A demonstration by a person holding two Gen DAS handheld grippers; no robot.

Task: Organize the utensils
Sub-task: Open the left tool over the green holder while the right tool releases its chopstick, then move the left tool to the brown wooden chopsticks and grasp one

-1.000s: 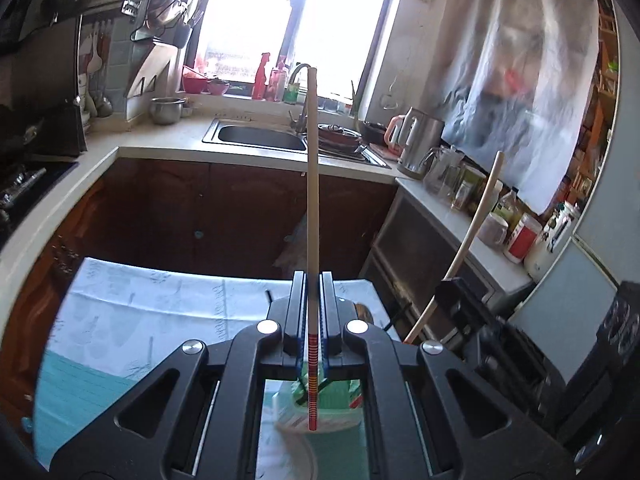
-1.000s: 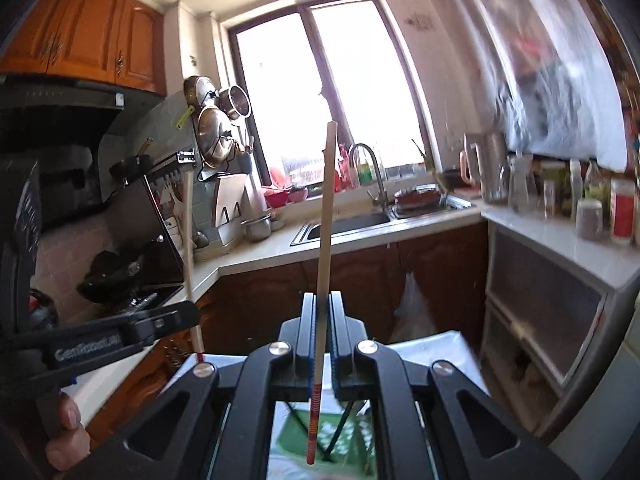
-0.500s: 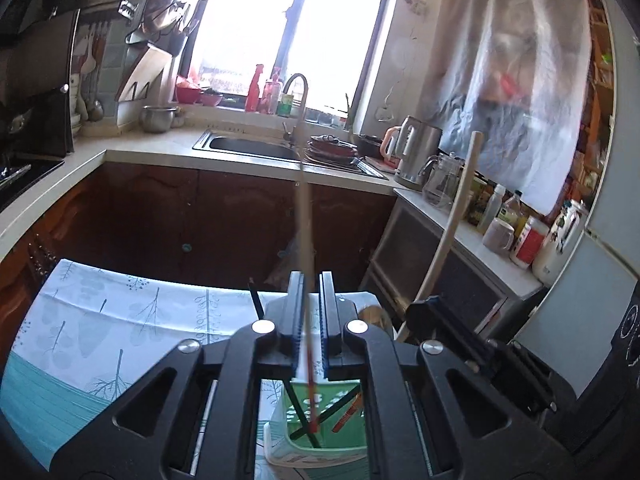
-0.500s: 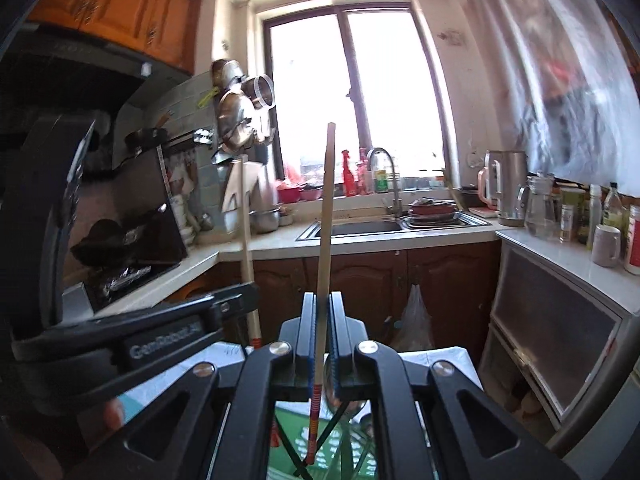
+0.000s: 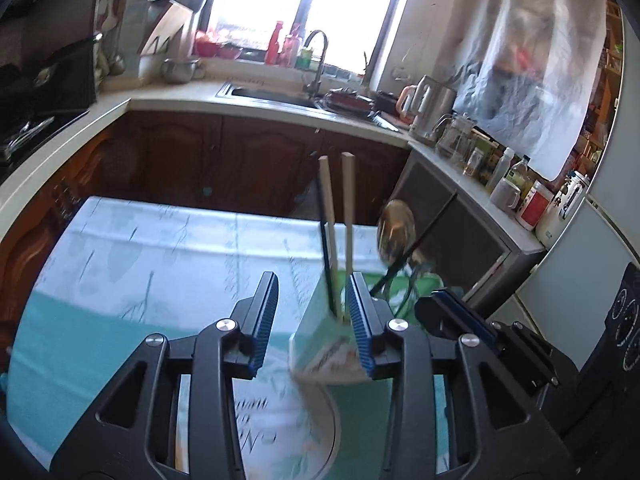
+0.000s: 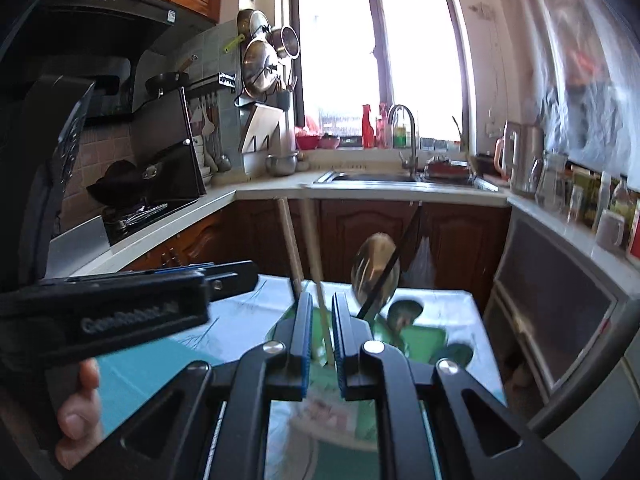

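Hiding chopstick bottoms – green holder (image 5: 320, 344) blurry; two wooden chopsticks (image 5: 349, 216), one spoon (image 5: 396, 228). Left claw (image 5: 314, 312) just opened, empty; right claw (image 6: 321, 328) opening, slightly apart around chopstick.

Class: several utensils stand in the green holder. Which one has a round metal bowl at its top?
The spoon, leaning at the holder's right side. The two pale wooden chopsticks and the thin black chopstick are plain straight sticks.
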